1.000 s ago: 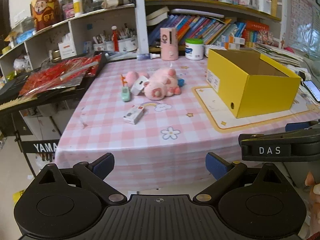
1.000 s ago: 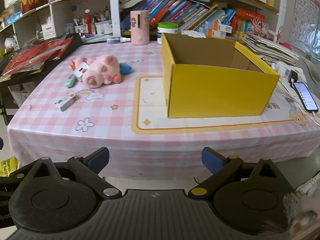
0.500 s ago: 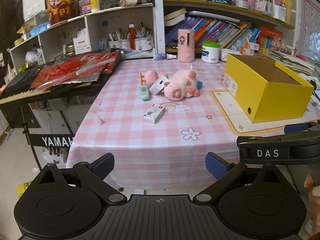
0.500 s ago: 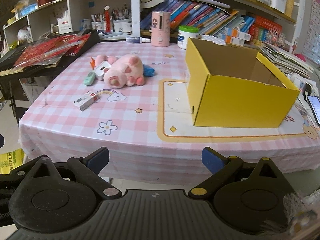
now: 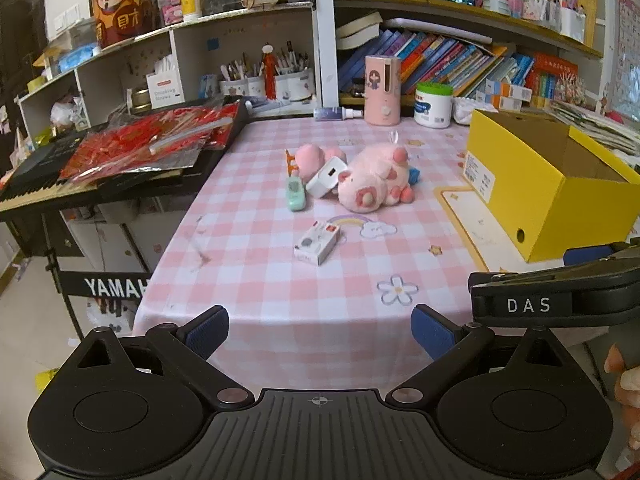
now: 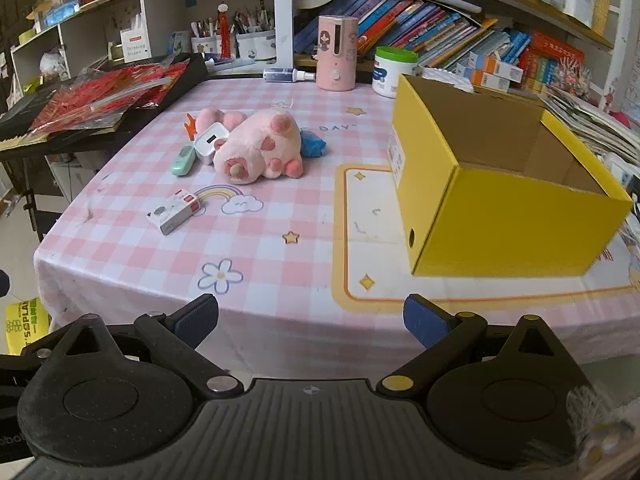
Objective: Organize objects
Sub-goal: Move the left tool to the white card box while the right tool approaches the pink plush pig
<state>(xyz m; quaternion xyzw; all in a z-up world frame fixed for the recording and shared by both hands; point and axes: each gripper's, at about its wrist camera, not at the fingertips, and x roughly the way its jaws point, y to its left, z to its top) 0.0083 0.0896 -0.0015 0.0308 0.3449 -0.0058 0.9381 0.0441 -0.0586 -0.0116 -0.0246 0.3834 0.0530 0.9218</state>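
Observation:
A pink plush pig lies mid-table beside a white charger, a mint green device, a blue item and a small white box. An open, seemingly empty yellow box stands on the right. My left gripper and right gripper are both open and empty, short of the table's front edge.
A keyboard with red packets stands left of the table. A pink dispenser, a white jar and shelves of books line the back. A stack of papers lies at the right.
Both grippers have swung left and moved closer; the toys now sit nearer the centre of each view, the yellow box further right. Both stay open.

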